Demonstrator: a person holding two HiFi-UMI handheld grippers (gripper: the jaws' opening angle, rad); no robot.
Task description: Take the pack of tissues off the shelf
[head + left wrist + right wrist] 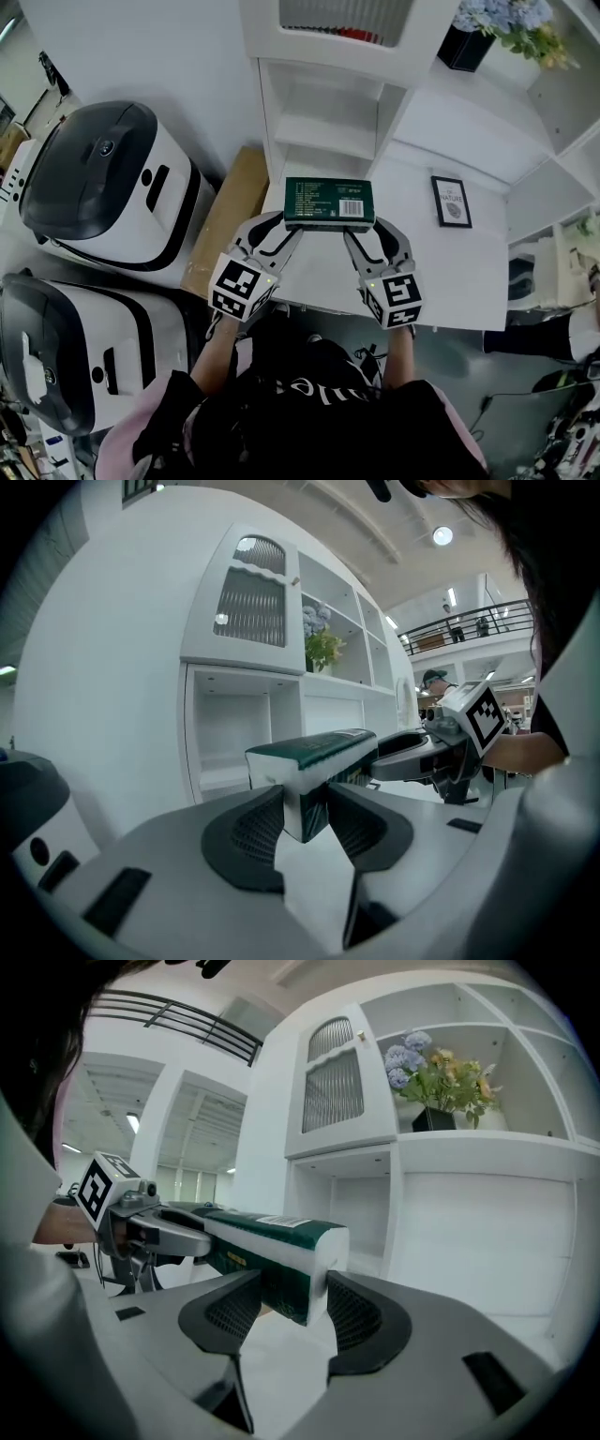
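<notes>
The pack of tissues (329,202) is a dark green block with white ends and a barcode label. It hangs level in front of the white shelf unit (319,122), held by both ends. My left gripper (286,228) is shut on its left end, which sits between the ribbed pads (258,825) in the left gripper view, where the pack (314,750) runs to the right. My right gripper (362,232) is shut on the other end. The right gripper view shows the pack (272,1234) between the right gripper's (286,1302) pads, with the left gripper (141,1222) at its far end.
A white counter (469,272) lies under the pack, with a small framed picture (451,201) on it. A dark pot of flowers (466,47) stands on the upper shelf. Two white and black machines (103,183) (66,347) and a brown cardboard box (230,211) are at the left.
</notes>
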